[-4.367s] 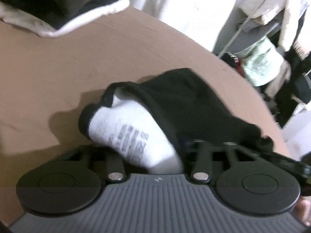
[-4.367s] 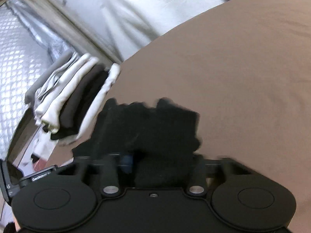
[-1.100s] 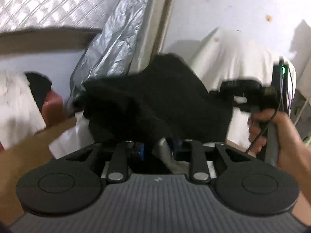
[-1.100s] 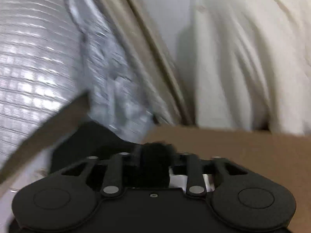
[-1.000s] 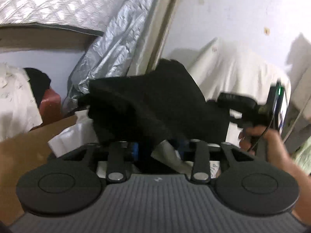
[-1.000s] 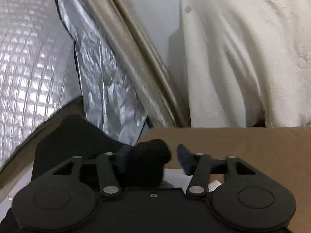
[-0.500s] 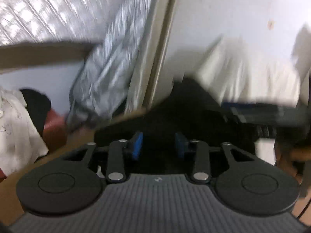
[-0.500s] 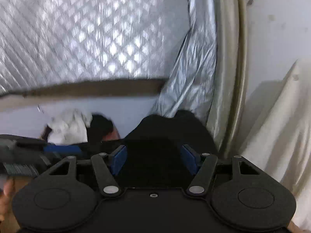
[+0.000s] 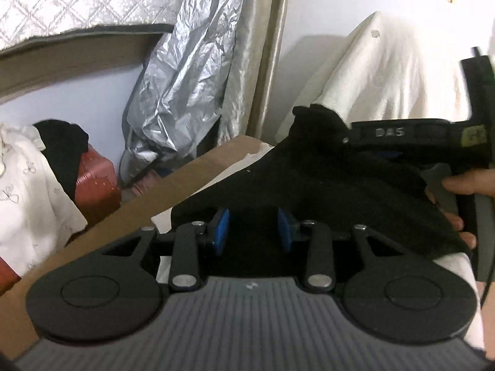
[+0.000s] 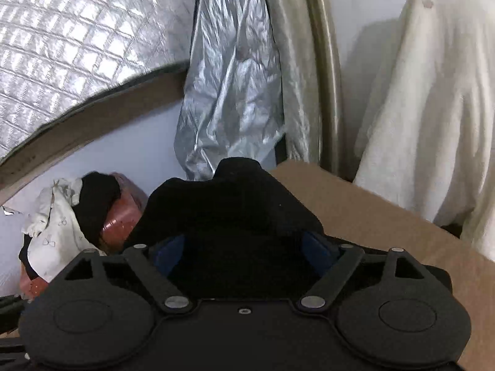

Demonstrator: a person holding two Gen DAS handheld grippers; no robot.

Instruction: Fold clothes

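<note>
Both claws stand spread, pinching nothing: the left gripper (image 9: 253, 232) shows its blue pads (image 9: 221, 230) apart with the black fleece garment (image 9: 324, 191) lying just beyond them, and the right gripper (image 10: 244, 249) is splayed wide around the same dark cloth (image 10: 235, 216), which sits on the brown-covered table (image 10: 386, 216) and blocks much of the forward view.

From the left, a white embroidered cloth (image 9: 27, 198) drapes over a red case (image 9: 96, 182), with a dark rag on top. Next hangs a crinkled silver foil sheet (image 9: 182, 92) beside a beige curtain edge, then a cream fabric cover (image 9: 386, 77) against the wall. At far right in the left wrist view, a bare hand (image 9: 464, 191) holds the other tool's handle.

A second ago both claws were clamped on the garment, held up off the table; since then they have let go and it has settled onto the surface.
</note>
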